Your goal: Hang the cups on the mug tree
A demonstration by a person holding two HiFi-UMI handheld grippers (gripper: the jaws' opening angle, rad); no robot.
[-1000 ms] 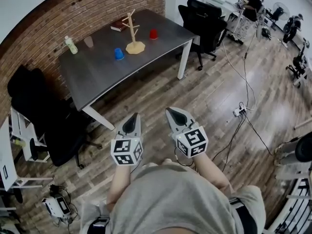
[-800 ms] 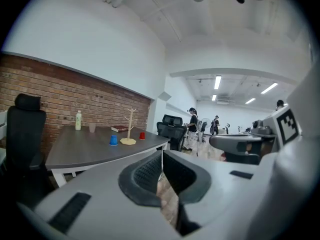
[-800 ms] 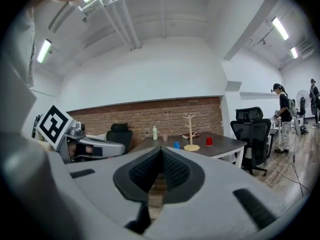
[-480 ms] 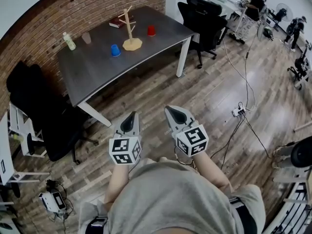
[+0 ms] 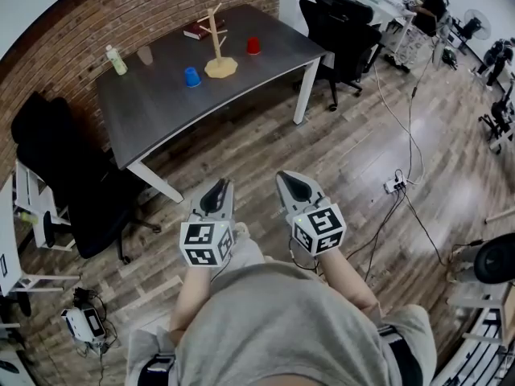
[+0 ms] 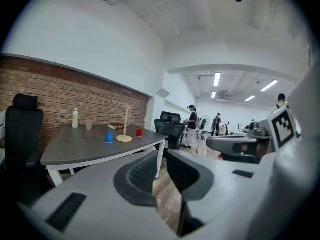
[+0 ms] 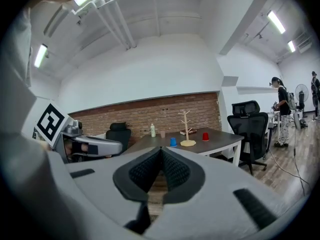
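Well short of the surface [image 5: 161, 115], you hold nothing: left gripper [image 5: 217, 193] jaws have just been opening a crack, right gripper [image 5: 294, 185] jaws closed; blue cup [image 5: 191, 76] and red cup [image 5: 253, 45] flank the mug tree [image 5: 217, 47]

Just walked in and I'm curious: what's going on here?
A person holding two tongs stands short of the table. The left tongs have just been opening slightly, with nothing between them; the right tongs are shut and empty. The blue cup and red cup sit beside the mug tree, unhung.
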